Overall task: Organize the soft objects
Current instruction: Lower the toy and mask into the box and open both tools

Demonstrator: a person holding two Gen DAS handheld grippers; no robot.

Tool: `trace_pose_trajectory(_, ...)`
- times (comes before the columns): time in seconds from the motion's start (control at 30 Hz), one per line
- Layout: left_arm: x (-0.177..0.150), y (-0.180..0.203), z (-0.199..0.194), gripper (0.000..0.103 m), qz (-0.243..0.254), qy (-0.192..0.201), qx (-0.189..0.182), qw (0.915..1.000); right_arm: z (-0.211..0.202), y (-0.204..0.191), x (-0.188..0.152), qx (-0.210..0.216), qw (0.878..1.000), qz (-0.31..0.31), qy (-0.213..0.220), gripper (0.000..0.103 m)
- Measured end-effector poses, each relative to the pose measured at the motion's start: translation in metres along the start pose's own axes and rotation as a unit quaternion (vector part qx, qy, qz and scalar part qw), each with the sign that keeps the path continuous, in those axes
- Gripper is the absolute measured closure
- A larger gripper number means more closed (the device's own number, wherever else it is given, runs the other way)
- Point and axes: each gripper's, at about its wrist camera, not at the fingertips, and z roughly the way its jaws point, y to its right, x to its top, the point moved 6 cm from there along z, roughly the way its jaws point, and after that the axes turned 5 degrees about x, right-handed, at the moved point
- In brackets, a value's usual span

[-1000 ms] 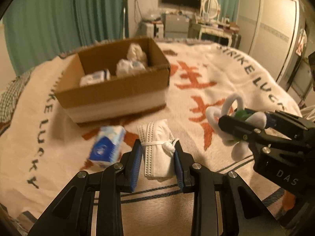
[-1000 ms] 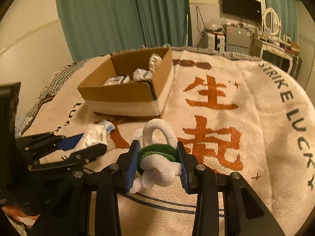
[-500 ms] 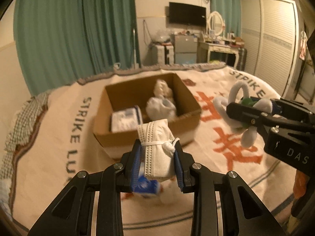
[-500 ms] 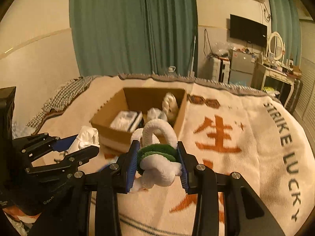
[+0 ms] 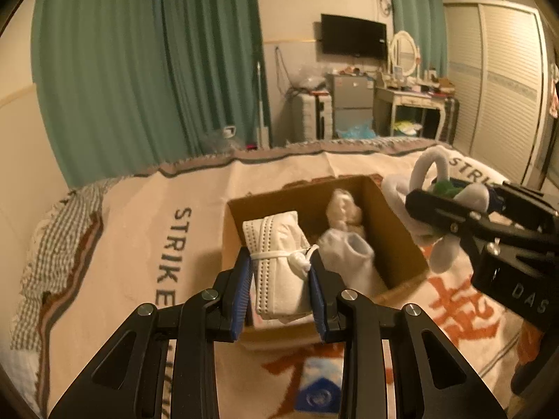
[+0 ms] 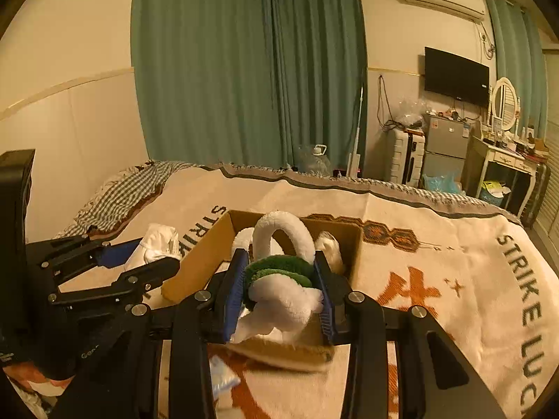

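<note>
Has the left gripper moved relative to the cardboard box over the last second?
Yes. The left gripper, shut on the white cloth bundle, has risen from the blanket and advanced toward the cardboard box; the bundle now overlaps the box opening.

Plush toy (image 6: 279, 279) in right gripper (image 6: 281, 291)

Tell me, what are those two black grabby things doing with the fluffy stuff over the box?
A person is tidying soft things into the open brown cardboard box on the bed. The left gripper squeezes a folded white cloth bundle tied with a white band above the box. The right gripper clamps a fluffy white-and-green plush toy with looped ears, also over it. Neither is dropped in yet. A blue-and-white tissue pack lies on the blanket.
</note>
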Motion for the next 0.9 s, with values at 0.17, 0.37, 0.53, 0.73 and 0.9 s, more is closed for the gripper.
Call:
trace_pose_trajectory(0.17, 0.005, -0.007, 0.035, 0.073, -0.005, -0.014, -0.008, 0.9999, 0.042, 0.006, 0.003, 0.008, 1.0, 0.005, -0.015, 0.067)
trace_pose_trajectory(0.37, 0.005, -0.005, 0.085, 0.072, 0.0, -0.038, -0.019, 0.9991, 0.091, 0.024, -0.003, 0.018, 0.999, 0.026, -0.035, 0.067)
trace_pose_trajectory(0.53, 0.007, 0.003, 0.104, 0.071, 0.011, -0.037, -0.027, 0.9989, 0.12, 0.041, -0.003, 0.015, 0.998, 0.043, -0.044, 0.065)
trace_pose_trajectory(0.73, 0.01, 0.009, 0.104, 0.062, 0.04, -0.037, -0.027, 0.9982, 0.126, 0.053, 0.006, 0.002, 0.998, 0.056, -0.038, 0.046)
trace_pose_trajectory(0.9, 0.014, 0.007, 0.077, 0.043, 0.035, -0.02, -0.022, 0.9989, 0.098, 0.053, 0.017, -0.006, 0.998, 0.054, -0.021, 0.042)
